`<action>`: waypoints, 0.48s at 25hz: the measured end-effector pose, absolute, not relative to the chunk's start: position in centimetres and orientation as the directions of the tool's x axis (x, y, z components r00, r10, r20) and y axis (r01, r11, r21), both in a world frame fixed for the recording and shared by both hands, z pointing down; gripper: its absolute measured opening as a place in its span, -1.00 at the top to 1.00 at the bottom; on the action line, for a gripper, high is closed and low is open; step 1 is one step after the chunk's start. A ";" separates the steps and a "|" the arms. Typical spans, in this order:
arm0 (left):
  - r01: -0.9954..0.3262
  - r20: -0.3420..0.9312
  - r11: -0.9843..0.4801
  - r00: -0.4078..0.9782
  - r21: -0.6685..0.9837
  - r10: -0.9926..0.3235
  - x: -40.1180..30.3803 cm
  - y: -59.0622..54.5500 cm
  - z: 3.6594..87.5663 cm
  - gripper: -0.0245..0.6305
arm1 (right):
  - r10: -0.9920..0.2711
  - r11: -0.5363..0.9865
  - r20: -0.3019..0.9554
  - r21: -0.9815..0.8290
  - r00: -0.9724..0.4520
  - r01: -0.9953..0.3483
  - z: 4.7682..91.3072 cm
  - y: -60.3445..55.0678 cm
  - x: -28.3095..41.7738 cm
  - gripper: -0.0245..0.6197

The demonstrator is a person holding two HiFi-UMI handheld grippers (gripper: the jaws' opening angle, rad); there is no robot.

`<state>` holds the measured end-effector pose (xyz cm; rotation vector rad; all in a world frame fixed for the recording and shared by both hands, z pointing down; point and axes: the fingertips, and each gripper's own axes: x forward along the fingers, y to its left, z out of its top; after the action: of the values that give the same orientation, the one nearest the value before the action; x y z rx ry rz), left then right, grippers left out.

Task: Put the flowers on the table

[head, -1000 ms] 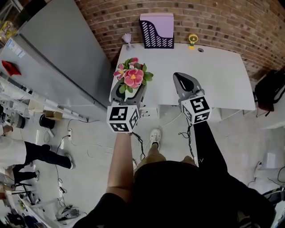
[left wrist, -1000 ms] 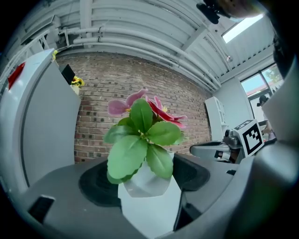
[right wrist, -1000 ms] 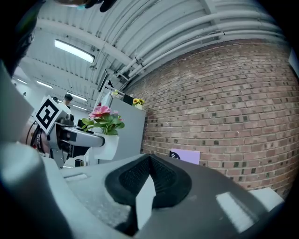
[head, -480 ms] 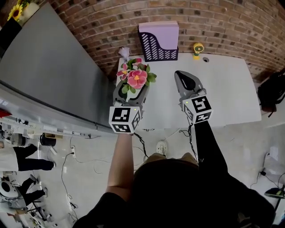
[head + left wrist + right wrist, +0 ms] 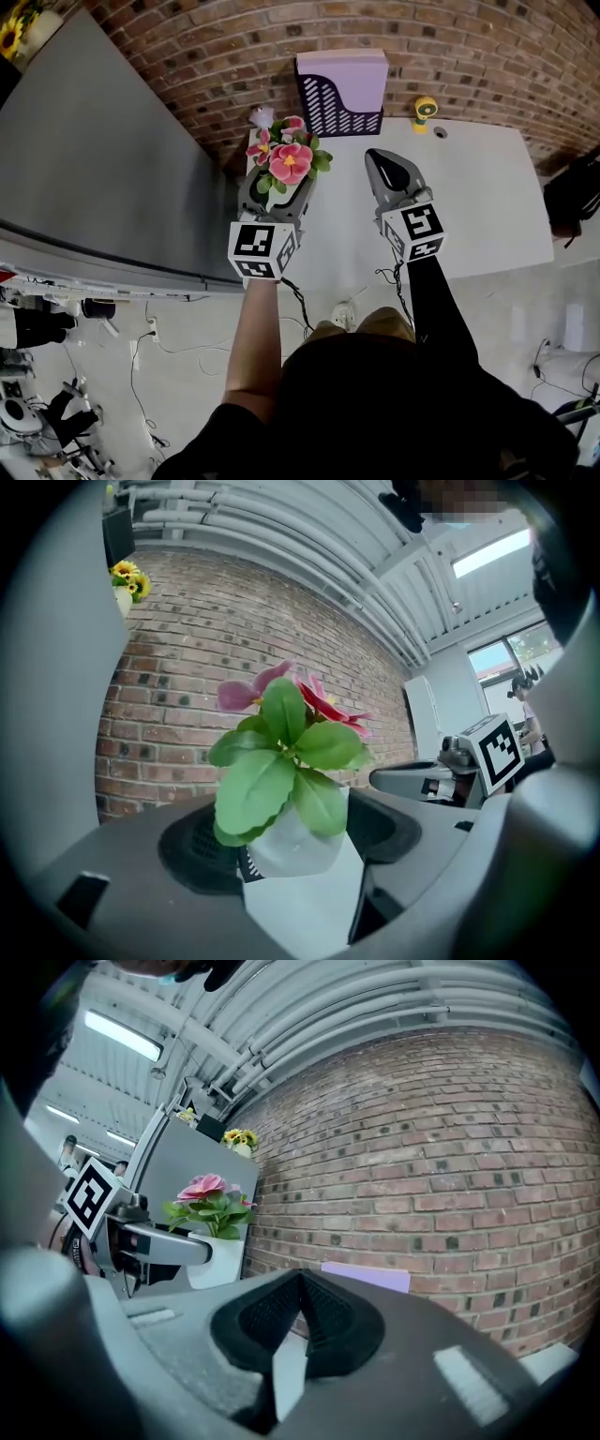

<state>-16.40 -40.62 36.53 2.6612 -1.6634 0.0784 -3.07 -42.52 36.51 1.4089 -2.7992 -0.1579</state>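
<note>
The flowers (image 5: 286, 161) stand in a white pot (image 5: 298, 844) pinched by the left tool (image 5: 273, 199). The white table (image 5: 487, 187) lies under and ahead of it. The right tool (image 5: 391, 172), just beside it, is pressed together on nothing.

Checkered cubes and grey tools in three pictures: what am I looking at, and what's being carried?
No robot here: a person holds a tool with a two-jaw claw in each hand; each marked cube is part of its tool. One picture looks down from a camera on the person's head; the other two ride on the tools, looking along the jaws. The left claw is shut on a white pot of pink flowers; the right claw is shut and empty. A white table carries a purple file holder.
</note>
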 end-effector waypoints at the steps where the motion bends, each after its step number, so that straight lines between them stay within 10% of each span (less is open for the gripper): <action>1: -0.898 0.044 -0.439 0.438 -0.023 -0.898 -16.5 -40.8 36.6 -0.10 | -0.803 0.590 -0.039 0.091 -0.595 -0.802 36.6 -42.7 -3.1 0.92; 12: -0.901 0.050 -0.435 0.434 -0.001 -0.900 -16.9 -42.5 37.4 -0.10 | -0.816 0.575 -0.005 0.086 -0.578 -0.814 37.6 -44.1 -2.5 0.92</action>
<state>-16.95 -42.50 37.37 2.6386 -1.6568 0.0667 -2.54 -44.08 37.55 1.4267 -2.7567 -0.1215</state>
